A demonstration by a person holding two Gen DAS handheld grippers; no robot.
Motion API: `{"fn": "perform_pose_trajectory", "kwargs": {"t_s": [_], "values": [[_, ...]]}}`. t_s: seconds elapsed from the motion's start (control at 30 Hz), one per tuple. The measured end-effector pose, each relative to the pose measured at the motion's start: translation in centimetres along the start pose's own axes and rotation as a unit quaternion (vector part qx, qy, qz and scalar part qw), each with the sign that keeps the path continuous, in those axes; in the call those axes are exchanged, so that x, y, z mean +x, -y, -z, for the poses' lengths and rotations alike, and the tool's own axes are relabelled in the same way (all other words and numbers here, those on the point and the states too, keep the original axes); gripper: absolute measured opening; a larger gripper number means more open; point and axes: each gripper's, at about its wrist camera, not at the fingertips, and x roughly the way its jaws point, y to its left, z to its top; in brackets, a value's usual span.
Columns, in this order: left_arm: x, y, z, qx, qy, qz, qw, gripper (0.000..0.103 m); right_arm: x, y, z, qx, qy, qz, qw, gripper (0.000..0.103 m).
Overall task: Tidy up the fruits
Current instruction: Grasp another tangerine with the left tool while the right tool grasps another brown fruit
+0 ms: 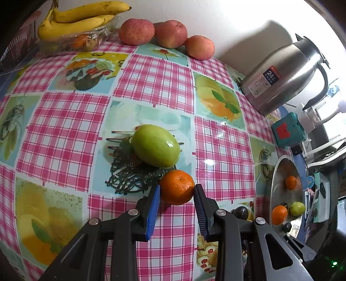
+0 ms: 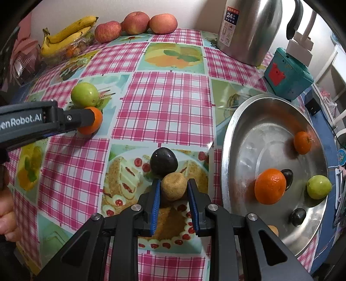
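My left gripper (image 1: 177,189) has its jaws against both sides of a mandarin (image 1: 177,187) on the table; a green fruit (image 1: 155,146) lies just behind it. The right wrist view shows the same gripper (image 2: 92,116) on that mandarin (image 2: 93,123). My right gripper (image 2: 174,187) has its jaws around a small tan fruit (image 2: 174,186), touching both sides, with a dark plum (image 2: 163,161) right behind. A steel bowl (image 2: 237,134) to the right holds mandarins (image 2: 269,186), a green fruit (image 2: 319,187) and dark plums (image 2: 298,216).
Bananas (image 1: 80,18) on a clear container and three apples (image 1: 153,31) stand along the back wall. A steel thermos jug (image 2: 248,30) and a teal box (image 2: 287,73) sit at the back right, behind the bowl. The table has a pink checked cloth (image 2: 164,103).
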Motion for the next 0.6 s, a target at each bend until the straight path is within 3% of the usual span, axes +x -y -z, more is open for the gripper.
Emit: {"fn": "perform_pose_trajectory", "kwargs": {"t_s": [0.3, 0.6], "values": [[-0.8, 0.1, -0.1, -0.015, -0.010, -0.014, 0.9997, 0.033, -2.0, 1.2, -0.5, 0.046, 0.010, -0.055, 0.997, 0.026], [-2.4, 0.6, -0.3, -0.026, 0.008, -0.012, 0.9996, 0.032, -4.3, 3.1, -1.8, 0.095, 0.015, -0.061, 0.993, 0.026]]}}
